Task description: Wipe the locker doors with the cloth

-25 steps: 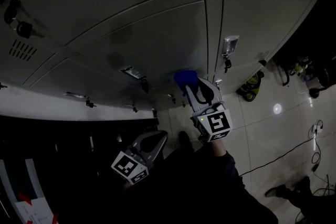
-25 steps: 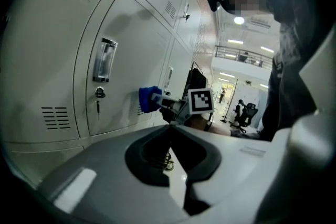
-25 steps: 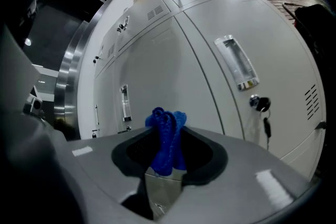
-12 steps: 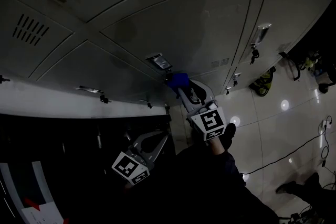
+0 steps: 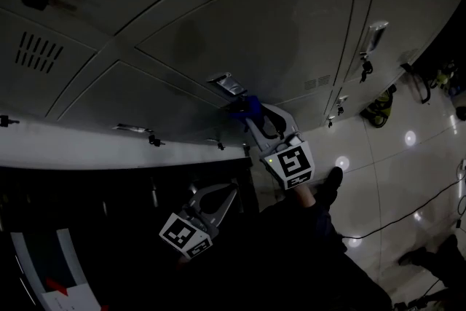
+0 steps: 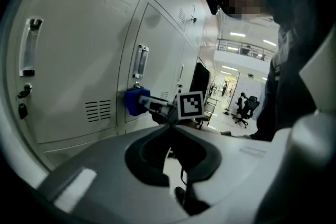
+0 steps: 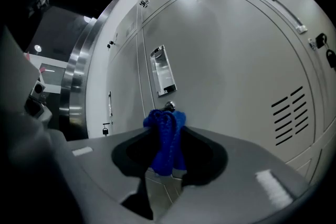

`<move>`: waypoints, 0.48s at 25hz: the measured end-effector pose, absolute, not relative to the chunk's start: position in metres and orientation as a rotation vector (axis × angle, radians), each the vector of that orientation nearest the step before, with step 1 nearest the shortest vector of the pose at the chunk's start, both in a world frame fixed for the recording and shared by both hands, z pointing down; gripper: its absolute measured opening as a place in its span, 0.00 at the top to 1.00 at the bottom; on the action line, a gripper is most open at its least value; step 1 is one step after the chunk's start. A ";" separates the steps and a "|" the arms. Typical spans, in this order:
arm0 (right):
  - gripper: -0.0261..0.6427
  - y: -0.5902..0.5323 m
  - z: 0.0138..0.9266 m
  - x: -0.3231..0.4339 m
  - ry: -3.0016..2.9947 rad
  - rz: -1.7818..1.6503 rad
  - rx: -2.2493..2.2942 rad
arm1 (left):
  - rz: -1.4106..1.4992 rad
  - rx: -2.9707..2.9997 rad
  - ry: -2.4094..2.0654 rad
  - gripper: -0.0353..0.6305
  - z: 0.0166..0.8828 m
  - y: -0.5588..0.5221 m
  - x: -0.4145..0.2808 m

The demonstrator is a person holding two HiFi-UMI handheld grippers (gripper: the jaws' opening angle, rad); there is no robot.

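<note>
Moved: right gripper (image 5: 252,113) slid blue cloth (image 5: 246,106) left across locker door (image 5: 255,25), from door's right edge to just beside handle (image 5: 226,82).

Probably a workplace locker area, grey metal lockers (image 5: 218,25), glossy tiled floor (image 5: 393,178), office chairs (image 6: 245,107) beyond

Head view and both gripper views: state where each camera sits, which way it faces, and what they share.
Head view: on the person's head, facing steeply down the locker doors to the floor; left gripper, right gripper and a dark sleeve show.
Left gripper view: on the left gripper, facing along its shut fingers toward the lockers; the person's torso at right.
Right gripper view: on the right gripper, facing a door close up; only its fingers show, shut on the blue cloth.
Shared: the cloth shows in all three.
</note>
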State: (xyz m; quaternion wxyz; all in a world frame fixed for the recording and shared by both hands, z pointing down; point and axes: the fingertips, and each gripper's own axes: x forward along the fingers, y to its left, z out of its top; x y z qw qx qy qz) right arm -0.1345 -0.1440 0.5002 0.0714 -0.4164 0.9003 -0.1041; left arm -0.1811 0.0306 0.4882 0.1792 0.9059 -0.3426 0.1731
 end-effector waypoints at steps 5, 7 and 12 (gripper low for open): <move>0.77 -0.149 0.502 -0.107 2.688 -0.326 -1.295 | 0.493 2.573 -0.934 0.95 0.486 0.022 -0.158; 0.77 -0.152 0.502 -0.090 2.678 -0.328 -1.322 | 0.492 2.580 -0.916 0.95 0.485 0.019 -0.145; 0.77 -0.160 0.502 -0.035 2.643 -0.327 -1.399 | 0.495 2.596 -0.865 0.95 0.482 0.011 -0.104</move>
